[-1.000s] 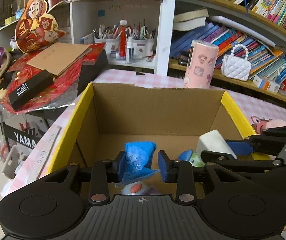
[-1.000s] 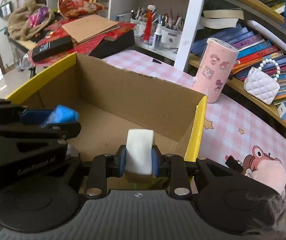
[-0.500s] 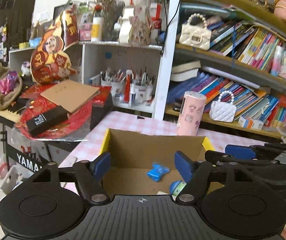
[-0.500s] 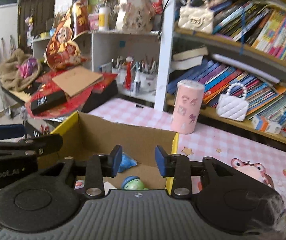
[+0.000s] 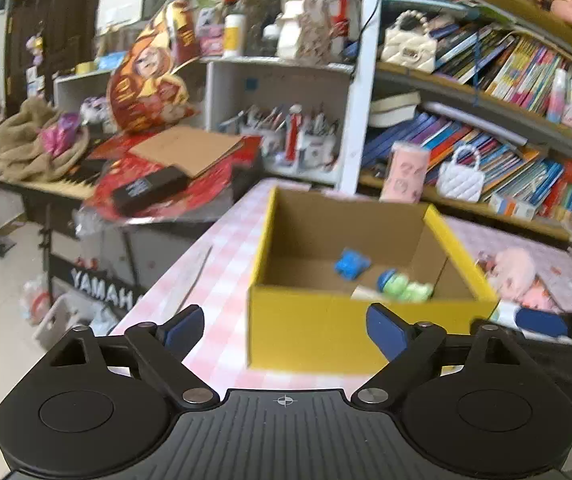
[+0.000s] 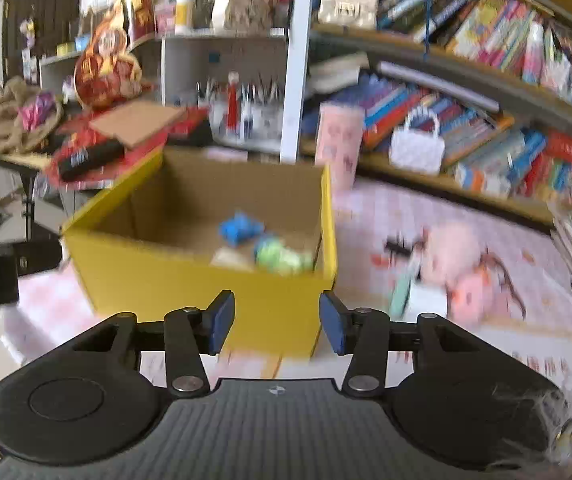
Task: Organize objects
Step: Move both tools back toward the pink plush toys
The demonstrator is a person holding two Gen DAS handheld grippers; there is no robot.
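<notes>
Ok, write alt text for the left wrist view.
An open, empty left gripper faces a yellow cardboard box on a pink checked table. Inside lie a blue toy, a green toy and a pale object. Crowded bookshelves rise behind.

I see pink checked table carrying yellow cardboard box, open top. Pink canister stands behind box, near far edge. Pink plush toy lies right of box, apart from it.
</notes>
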